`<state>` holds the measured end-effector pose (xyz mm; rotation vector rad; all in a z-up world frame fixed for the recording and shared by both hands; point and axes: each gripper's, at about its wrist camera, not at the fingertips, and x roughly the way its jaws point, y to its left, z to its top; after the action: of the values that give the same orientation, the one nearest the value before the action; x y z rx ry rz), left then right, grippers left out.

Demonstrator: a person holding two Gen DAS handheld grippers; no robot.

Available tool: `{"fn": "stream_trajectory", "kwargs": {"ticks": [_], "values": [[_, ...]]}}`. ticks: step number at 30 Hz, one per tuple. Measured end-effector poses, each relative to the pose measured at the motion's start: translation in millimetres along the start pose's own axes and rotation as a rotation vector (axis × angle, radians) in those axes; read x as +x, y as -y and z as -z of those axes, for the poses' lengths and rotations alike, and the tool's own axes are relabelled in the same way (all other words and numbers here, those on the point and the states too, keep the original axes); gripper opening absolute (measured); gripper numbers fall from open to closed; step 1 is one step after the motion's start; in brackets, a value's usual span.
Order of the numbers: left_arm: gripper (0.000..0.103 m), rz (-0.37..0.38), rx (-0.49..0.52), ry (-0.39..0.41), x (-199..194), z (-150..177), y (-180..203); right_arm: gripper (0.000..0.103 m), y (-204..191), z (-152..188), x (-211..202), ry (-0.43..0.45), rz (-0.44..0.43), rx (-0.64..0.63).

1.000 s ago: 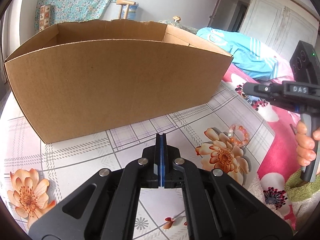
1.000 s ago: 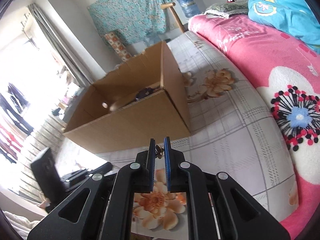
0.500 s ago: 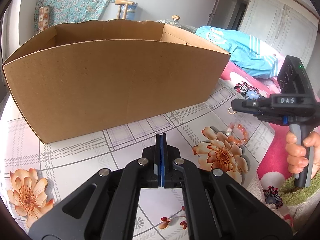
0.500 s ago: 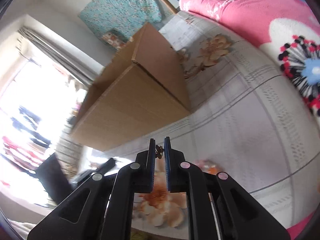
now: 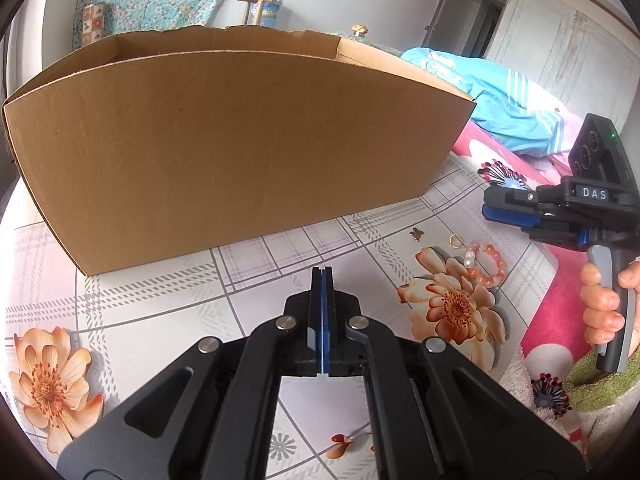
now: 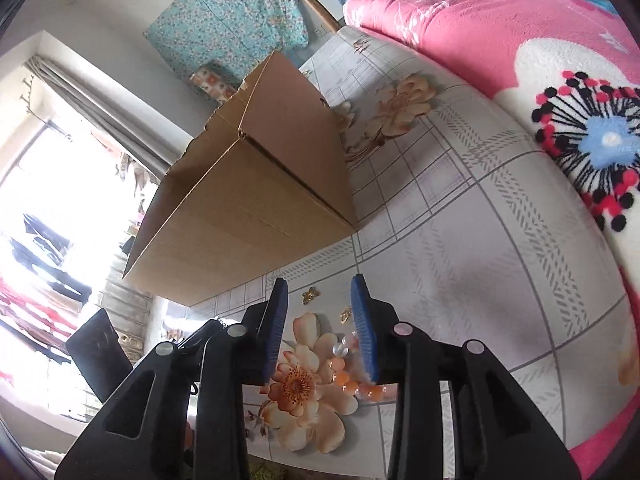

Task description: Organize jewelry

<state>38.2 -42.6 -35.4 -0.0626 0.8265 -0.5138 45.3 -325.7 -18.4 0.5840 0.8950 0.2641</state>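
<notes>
1. The right tool [image 6: 319,294] stands with its blue pads [image 6: 365,328] wide apart and nothing between them; it hovers low over the bench with the flowered, checked covering [image 6: 460,240].
2. The left tool [image 5: 322,280] has its pads pressed together with nothing held, and it points at the near wall of the large brown cardboard box [image 5: 224,148] in front of it.
3. Three jewelry pieces lie loose on the bench, outside the box: a small gold butterfly charm [image 6: 310,294] just ahead of the right tool between its fingers, a small gold ring [image 6: 345,314] beside the right pad, and an orange and pearl bead bracelet [image 5: 486,260] under that tool (partly hidden in the right view).
4. In my judgement the task is not finished: these three pieces are not yet in the box, which stands just beyond the charm. What is inside the box cannot be seen from here.
</notes>
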Motion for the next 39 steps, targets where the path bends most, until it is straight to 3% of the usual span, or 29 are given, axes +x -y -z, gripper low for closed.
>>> {"fn": "stream_trajectory", "kwargs": {"ticks": [6, 11, 14, 23, 26, 39], "values": [[0.000, 0.005, -0.028, -0.007, 5.6, 1.0, -6.2, 0.033, -16.9, 3.4, 1.4, -0.007, 0.100, -0.127], [0.000, 0.015, -0.038, -0.012, 7.8, 2.6, -8.0, 0.033, -49.1, 18.7, 25.9, -0.068, 0.274, -0.380], [0.000, 0.022, -0.044, -0.014, 7.1, 3.0, -11.1, 0.032, -57.4, 26.0, 36.3, -0.097, 0.344, -0.469], [0.000, 0.034, -0.051, -0.017, 6.2, 3.4, -14.2, 0.020, -49.8, 24.6, 44.3, -0.126, 0.351, -0.486], [0.000, 0.034, -0.048, -0.018, 7.0, 2.7, -13.3, 0.011, -49.4, 24.7, 44.4, -0.126, 0.362, -0.497], [0.000, 0.055, -0.036, 0.008, 1.3, 2.5, -12.6, 0.011, -43.5, 15.4, 27.8, -0.074, 0.298, -0.412]]}}
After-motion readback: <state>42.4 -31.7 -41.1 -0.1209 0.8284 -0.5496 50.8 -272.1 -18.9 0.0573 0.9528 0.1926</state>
